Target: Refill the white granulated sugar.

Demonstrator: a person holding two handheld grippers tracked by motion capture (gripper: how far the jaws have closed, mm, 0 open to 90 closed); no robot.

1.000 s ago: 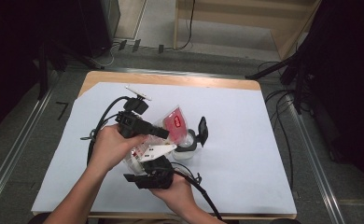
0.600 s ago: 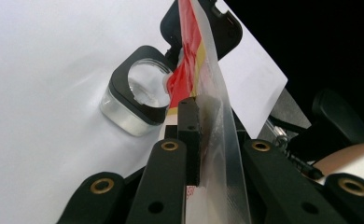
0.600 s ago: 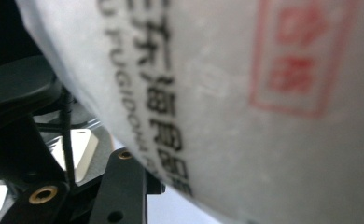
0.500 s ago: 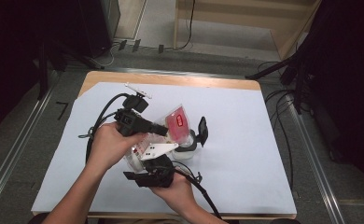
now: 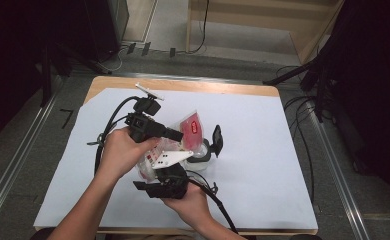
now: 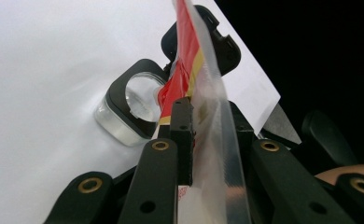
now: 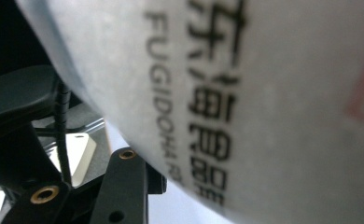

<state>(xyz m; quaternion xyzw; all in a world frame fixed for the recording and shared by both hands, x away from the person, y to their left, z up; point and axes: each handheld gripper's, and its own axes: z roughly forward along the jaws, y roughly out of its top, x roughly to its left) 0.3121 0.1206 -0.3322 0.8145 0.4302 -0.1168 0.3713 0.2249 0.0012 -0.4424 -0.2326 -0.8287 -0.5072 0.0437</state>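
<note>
Gripping a clear snack bag (image 6: 203, 88) at frame centre, the left gripper (image 6: 208, 135) has just eased; the right gripper's (image 5: 165, 182) grip cannot be told.

Wood table (image 5: 183, 84) w/ white sheet (image 5: 263, 150), grey floor (image 5: 28, 150).

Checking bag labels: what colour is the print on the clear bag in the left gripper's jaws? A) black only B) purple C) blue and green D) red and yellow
D: in the left gripper view the bag standing between the left gripper jaws carries a red panel with a yellow stripe.
</note>
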